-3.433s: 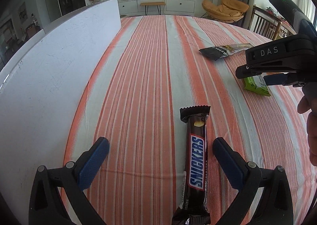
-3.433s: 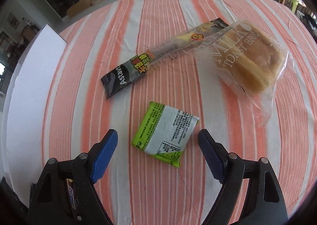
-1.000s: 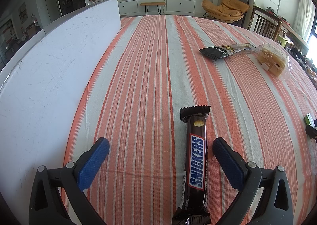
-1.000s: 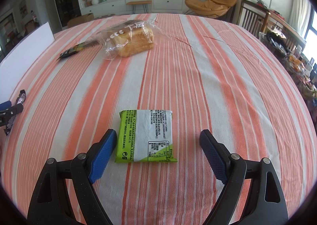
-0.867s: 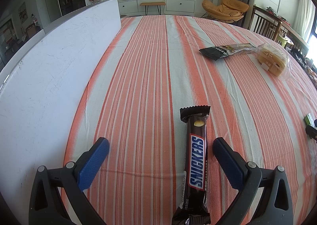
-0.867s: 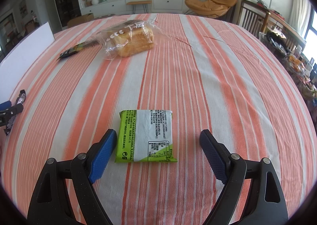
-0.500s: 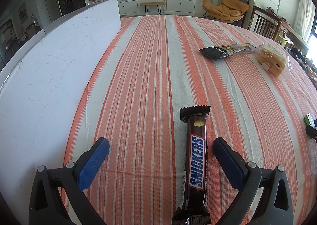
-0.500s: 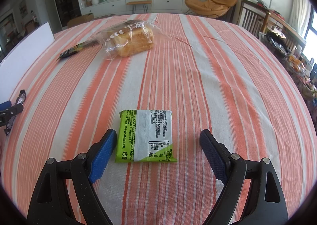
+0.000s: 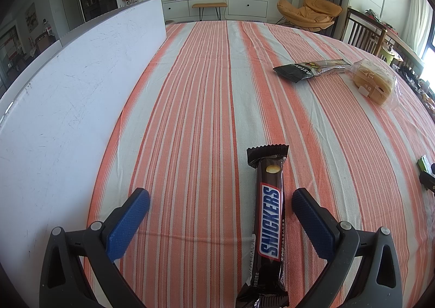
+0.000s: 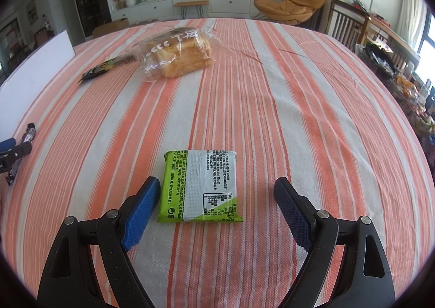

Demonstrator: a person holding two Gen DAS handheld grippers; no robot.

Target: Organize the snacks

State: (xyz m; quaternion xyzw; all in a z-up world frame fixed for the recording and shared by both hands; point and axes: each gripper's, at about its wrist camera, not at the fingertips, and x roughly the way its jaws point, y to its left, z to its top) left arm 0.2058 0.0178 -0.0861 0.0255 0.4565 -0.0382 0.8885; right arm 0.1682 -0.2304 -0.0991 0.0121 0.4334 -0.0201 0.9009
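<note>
Nothing moved; both hand-held grippers released, left [image 9: 220, 198] over Snickers [image 9: 267, 229], right [image 10: 217, 187] over green packet [image 10: 199, 185].

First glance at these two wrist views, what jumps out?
The Snickers bar lies lengthwise on the striped tablecloth between the open jaws of the left gripper, nearer the right one. The green snack packet lies flat, back side up, between the right gripper's open jaws, close to the left one. Farther back sit a bagged bread loaf and a long dark snack pouch, side by side.
</note>
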